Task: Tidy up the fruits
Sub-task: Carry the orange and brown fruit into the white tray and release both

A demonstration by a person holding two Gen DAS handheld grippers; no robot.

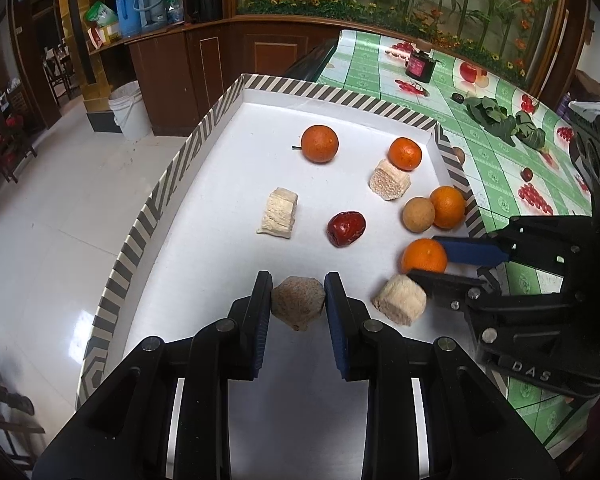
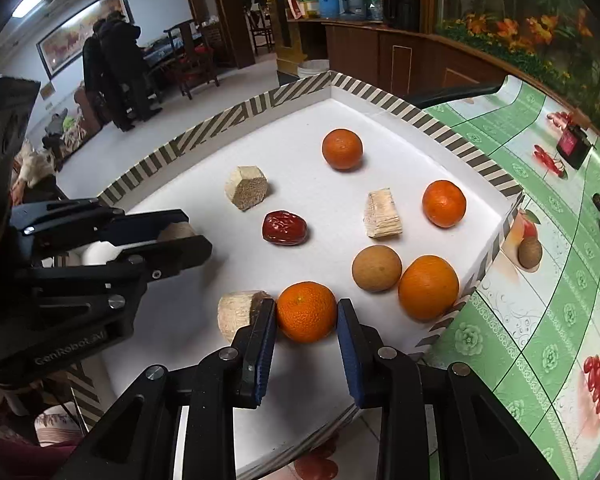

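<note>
Fruit, loose in a white tray (image 1: 204, 216) with a striped rim: five oranges, one brown round fruit (image 1: 419, 214), one red date (image 1: 345, 228), several pale cut chunks. Nearest orange (image 2: 306, 312) sits at the tray's 5 o'clock corner in the left wrist view, between the fingers of the right claw (image 2: 306, 320), which close on both its sides; claw narrow, gripping it. A beige chunk (image 2: 238, 314) lies just beside the left finger, at 9 o'clock of that orange. Left claw (image 1: 298, 300) is narrow, clamped on a brown chunk (image 1: 298, 302) at the tray's 6 o'clock edge. Date at centre; other oranges toward 12 and 2 o'clock. Tray rests on a green patterned tablecloth (image 1: 500, 160).
</note>
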